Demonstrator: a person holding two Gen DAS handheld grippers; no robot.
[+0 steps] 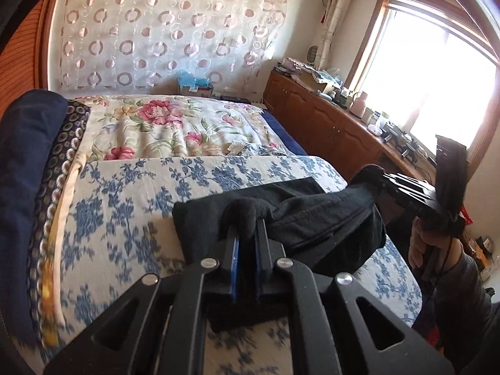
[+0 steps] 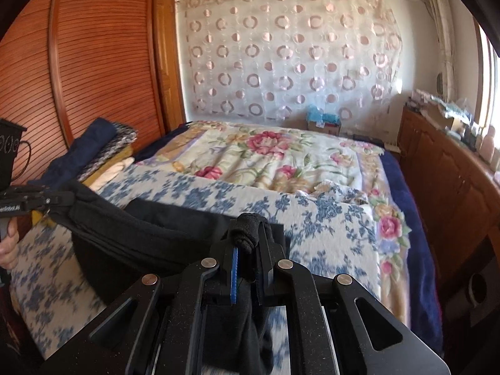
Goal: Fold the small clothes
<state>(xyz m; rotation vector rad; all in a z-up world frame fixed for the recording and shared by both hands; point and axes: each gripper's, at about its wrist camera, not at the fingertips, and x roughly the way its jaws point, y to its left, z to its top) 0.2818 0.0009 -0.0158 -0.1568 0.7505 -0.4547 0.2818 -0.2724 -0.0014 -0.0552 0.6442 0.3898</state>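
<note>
From my left tongs' camera, my left tongs are squeezed tight on a bunch of the black cloth. The cloth hangs just above the blue flower blanket and stretches from my left tongs over to my right tongs, which pinch its other end. My hand holds the right tongs' handle, beside the blanket's right edge. Past the blue flower blanket lies a pink flower blanket. Left of the blue flower blanket sits a dark blue folded pile. Right of it runs a long wooden cabinet with lots of small things on top, under a bright window. A cardboard box sits far behind the blanket, by a curtain with pink rings.

From my right tongs' camera, my right tongs are shut tight on a rolled bit of the black cloth. More of the cloth hangs down between the arms of the tongs and hides part of the blue flower blanket. The cloth stretches left over the blanket to my left tongs, which grip its other end. Left of the blanket I see folded cloths and brown slatted doors. Nothing lies on top of the black cloth.
</note>
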